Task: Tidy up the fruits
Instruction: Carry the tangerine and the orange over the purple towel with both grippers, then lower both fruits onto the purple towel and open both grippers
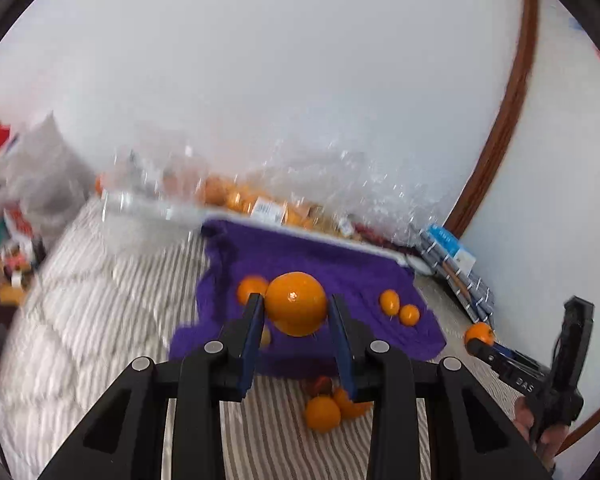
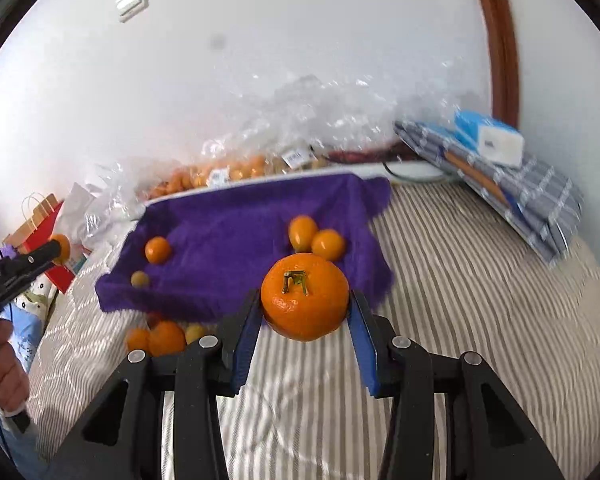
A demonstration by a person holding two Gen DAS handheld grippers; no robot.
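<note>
My left gripper [image 1: 296,303] is shut on a smooth round orange [image 1: 300,320], held up above the near edge of a purple cloth [image 1: 320,260]. My right gripper [image 2: 305,299] is shut on a mandarin [image 2: 312,320] with a green stem, also off the bed, at the cloth's [image 2: 240,224] front right corner. Several small oranges [image 2: 157,249] lie scattered on the cloth. A small pile of fruit [image 2: 160,338] lies on the striped cover just in front of it. Each wrist view shows the other gripper off to the side with its fruit.
Clear plastic bags of oranges [image 2: 228,172] line the wall behind the cloth. A folded blue checked textile [image 2: 540,200] with a blue-and-white box [image 2: 496,140] lies at the right. A red paper bag [image 2: 44,232] stands at the left. The striped bed cover [image 2: 460,300] stretches right.
</note>
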